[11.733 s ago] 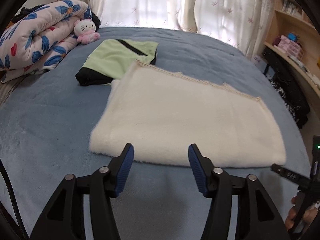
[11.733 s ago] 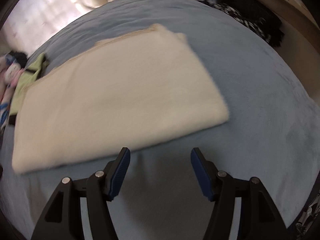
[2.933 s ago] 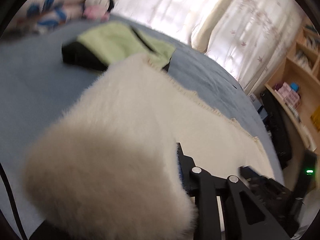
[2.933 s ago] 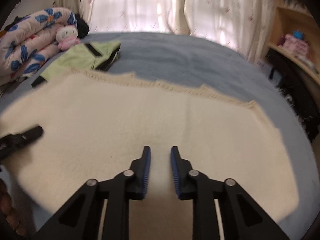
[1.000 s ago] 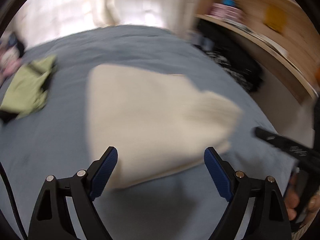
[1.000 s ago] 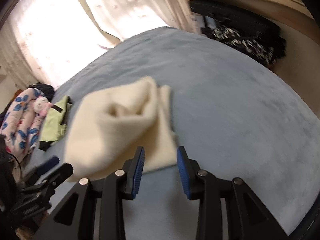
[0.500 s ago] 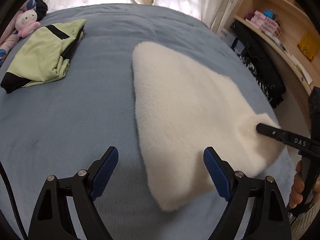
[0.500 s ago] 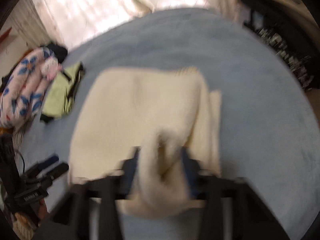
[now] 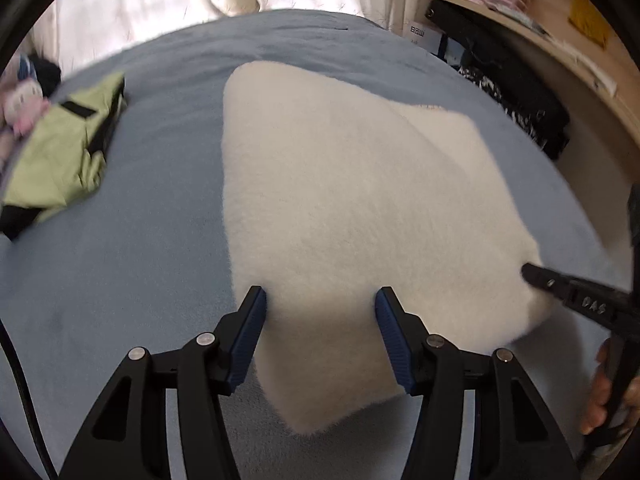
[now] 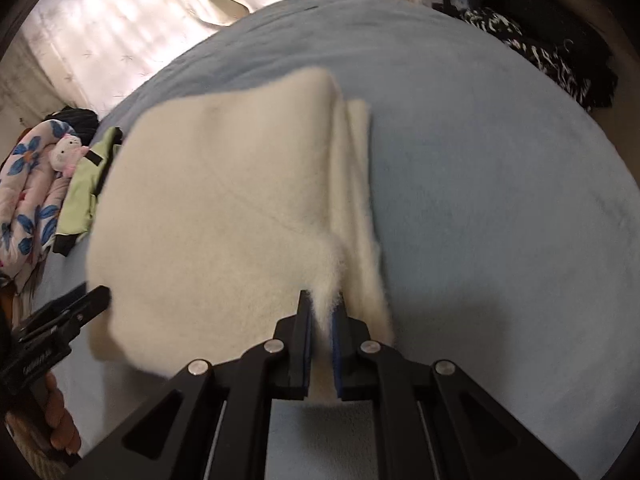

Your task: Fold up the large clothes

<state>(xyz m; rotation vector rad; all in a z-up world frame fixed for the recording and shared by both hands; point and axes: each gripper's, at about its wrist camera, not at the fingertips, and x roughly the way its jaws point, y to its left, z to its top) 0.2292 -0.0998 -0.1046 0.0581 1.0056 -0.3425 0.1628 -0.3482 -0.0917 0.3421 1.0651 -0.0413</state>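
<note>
On the blue bed, a cream fleece is lying folded. Right tool is pinching its corner; left tool is closing, pads apparently straddling the near edge. Green garment is lying apart.

Pretty clearly a bedroom at home; there's a bed with a blue fleecy cover, sheer floral curtains over a bright window, a rolled flowery quilt with a plush toy on it, and a wooden shelf with boxes.
</note>
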